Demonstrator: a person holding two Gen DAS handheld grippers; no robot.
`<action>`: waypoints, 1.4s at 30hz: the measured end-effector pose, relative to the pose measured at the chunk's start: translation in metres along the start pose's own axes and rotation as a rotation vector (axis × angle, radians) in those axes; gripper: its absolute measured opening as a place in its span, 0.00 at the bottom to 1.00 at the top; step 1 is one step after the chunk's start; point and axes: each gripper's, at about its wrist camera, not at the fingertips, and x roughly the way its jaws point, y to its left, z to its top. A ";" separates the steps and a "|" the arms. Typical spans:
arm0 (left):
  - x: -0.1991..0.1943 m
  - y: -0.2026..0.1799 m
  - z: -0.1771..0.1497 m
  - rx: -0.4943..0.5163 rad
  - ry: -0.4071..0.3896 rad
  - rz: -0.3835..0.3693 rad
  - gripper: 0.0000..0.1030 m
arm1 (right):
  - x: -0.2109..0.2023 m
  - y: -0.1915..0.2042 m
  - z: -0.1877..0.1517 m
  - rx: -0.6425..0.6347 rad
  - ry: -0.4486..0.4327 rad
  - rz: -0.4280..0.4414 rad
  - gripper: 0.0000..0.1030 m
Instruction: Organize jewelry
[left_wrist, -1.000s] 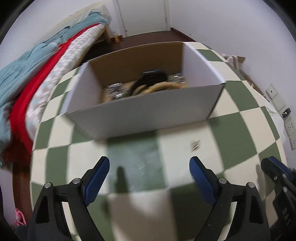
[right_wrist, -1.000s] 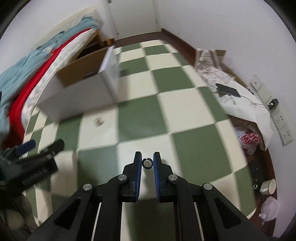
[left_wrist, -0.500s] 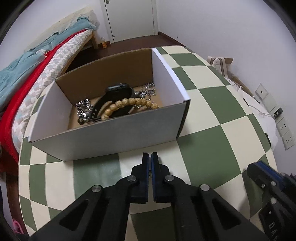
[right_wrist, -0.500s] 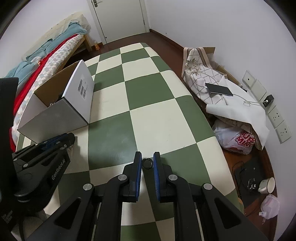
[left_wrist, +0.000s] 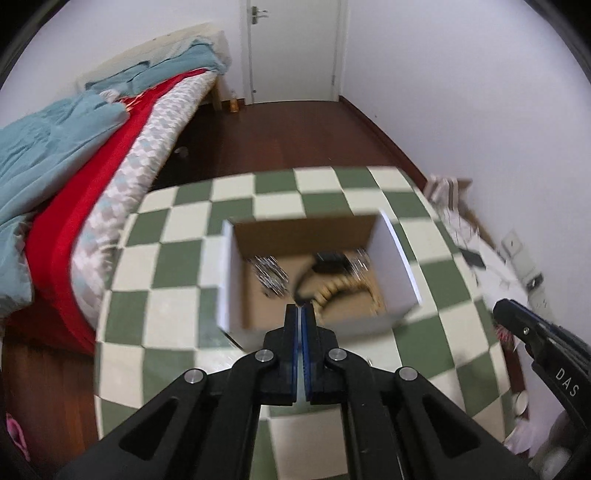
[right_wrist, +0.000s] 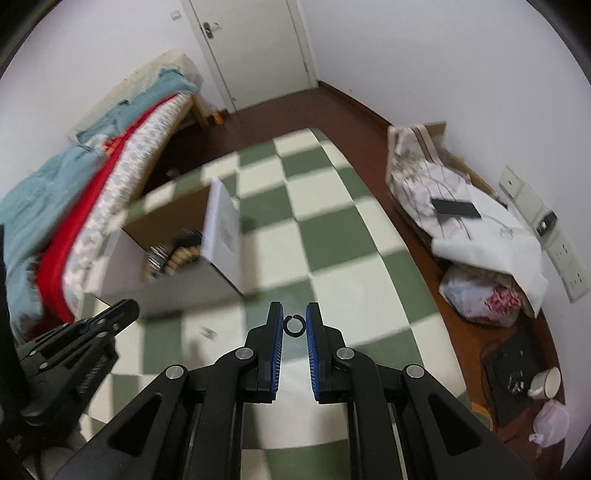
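Note:
An open white cardboard box (left_wrist: 395, 258) (right_wrist: 221, 229) stands on the green-and-cream checked table (left_wrist: 177, 273). Inside lie a wooden bead bracelet (left_wrist: 332, 291), silver chains (left_wrist: 269, 273) and a black band (left_wrist: 328, 258). My left gripper (left_wrist: 300, 308) hangs above the box's near wall, shut, with nothing visible between its pads. My right gripper (right_wrist: 294, 314) is shut on a small black ring (right_wrist: 294, 325), high over the table to the right of the box. A small pale trinket (right_wrist: 208, 332) lies on the table, blurred. The left gripper (right_wrist: 110, 317) also shows at the lower left of the right wrist view.
A bed with teal and red blankets (left_wrist: 74, 155) runs along the table's left side. A white door (right_wrist: 251, 55) is at the back. To the right are a cloth with a phone (right_wrist: 456, 208), a plastic bag (right_wrist: 484, 299), wall sockets (right_wrist: 569, 258) and a cup (right_wrist: 546, 382).
The left jaws went from wide open to shut. Both grippers rose well above the table, so the box looks smaller and I see down into it. The ring stayed in the right gripper.

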 end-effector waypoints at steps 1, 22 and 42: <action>-0.001 0.006 0.006 -0.008 -0.001 0.002 0.00 | -0.005 0.007 0.009 -0.004 -0.012 0.020 0.13; 0.056 0.028 0.037 -0.039 0.132 0.005 0.07 | 0.082 0.072 0.083 -0.011 0.251 0.272 0.14; 0.028 0.059 -0.007 -0.050 0.025 0.259 1.00 | 0.071 0.070 -0.012 -0.130 0.197 0.145 0.35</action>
